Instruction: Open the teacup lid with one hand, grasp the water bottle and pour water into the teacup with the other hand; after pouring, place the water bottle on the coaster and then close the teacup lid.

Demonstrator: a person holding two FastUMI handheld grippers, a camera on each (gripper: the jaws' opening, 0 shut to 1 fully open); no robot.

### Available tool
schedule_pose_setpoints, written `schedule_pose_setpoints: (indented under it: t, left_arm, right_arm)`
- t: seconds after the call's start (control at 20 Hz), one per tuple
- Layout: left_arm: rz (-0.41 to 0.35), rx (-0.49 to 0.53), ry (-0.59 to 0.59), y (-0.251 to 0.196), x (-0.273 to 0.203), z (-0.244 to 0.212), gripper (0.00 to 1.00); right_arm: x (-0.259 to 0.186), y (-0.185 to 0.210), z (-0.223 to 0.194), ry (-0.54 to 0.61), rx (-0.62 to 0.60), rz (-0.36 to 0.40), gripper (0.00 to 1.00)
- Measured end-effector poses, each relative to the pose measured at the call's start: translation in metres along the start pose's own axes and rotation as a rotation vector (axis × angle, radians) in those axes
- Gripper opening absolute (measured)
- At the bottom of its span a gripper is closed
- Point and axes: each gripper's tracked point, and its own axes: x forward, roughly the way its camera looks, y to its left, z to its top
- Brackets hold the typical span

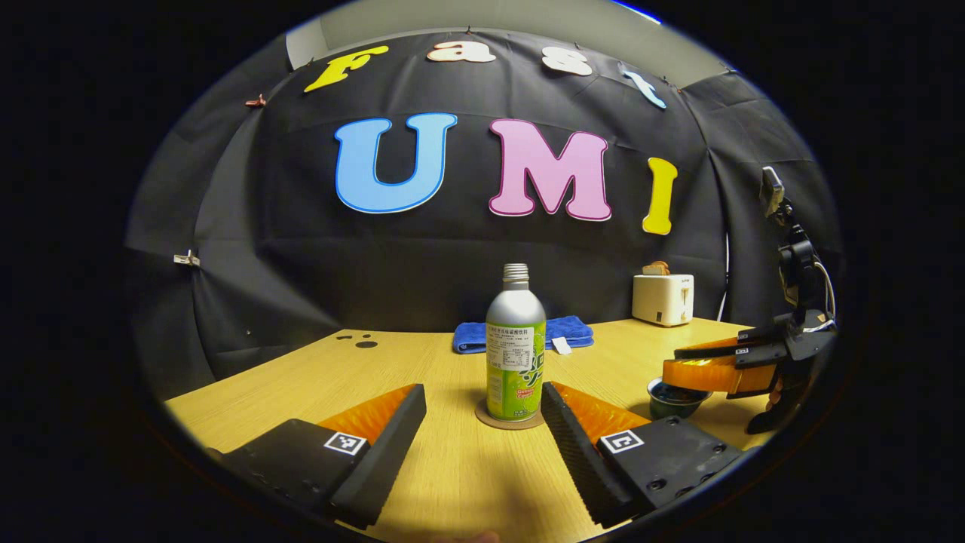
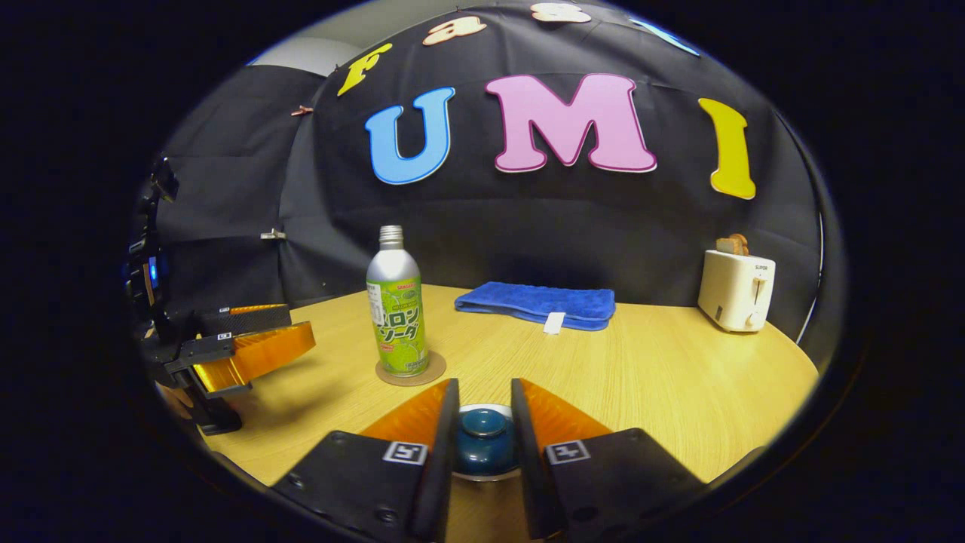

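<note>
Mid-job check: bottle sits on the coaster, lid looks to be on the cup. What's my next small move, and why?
Probably release: open the right gripper and lift it away. Its fingers straddle the teacup lid, which appears seated on the teacup. The water bottle stands upright on the coaster, and the left gripper is open, short of it.

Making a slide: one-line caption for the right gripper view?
Right gripper straddles the lidded teacup; water bottle stands on its coaster.

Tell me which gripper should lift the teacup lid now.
Right. The right gripper already has its jaws either side of the dark blue ceramic lid, while the left gripper faces the silver-and-green bottle on its round coaster, open.
</note>
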Motion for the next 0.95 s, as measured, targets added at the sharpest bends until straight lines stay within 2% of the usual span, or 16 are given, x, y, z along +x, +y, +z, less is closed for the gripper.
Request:
schedule_pose_setpoints:
  t: [0.05,0.15,0.25,0.4,0.55,0.95]
  left_arm:
    - [0.01,0.0,0.0,0.001,-0.001,0.0,0.97]
    - [0.031,-0.001,0.0,0.001,-0.005,-0.001,0.97]
    - [0.04,0.0,0.0,-0.002,-0.008,0.0,0.97]
    - [0.046,0.0,0.0,-0.005,-0.013,0.0,0.97]
    - [0.065,0.0,-0.002,-0.008,-0.016,0.0,0.97]
    - [0.059,0.0,0.0,-0.01,-0.017,0.0,0.97]
  right_arm:
    - [-0.005,-0.005,0.006,-0.035,0.008,-0.017,0.62]
    - [-0.017,-0.015,0.013,-0.096,0.018,-0.06,0.9]
    - [-0.027,-0.032,0.016,-0.125,0.002,-0.136,0.99]
    - [-0.044,-0.048,0.014,-0.13,-0.006,-0.222,0.99]
    - [-0.06,-0.053,0.014,-0.132,-0.004,-0.263,0.99]
    - [-0.067,-0.05,0.012,-0.132,-0.004,-0.259,0.98]
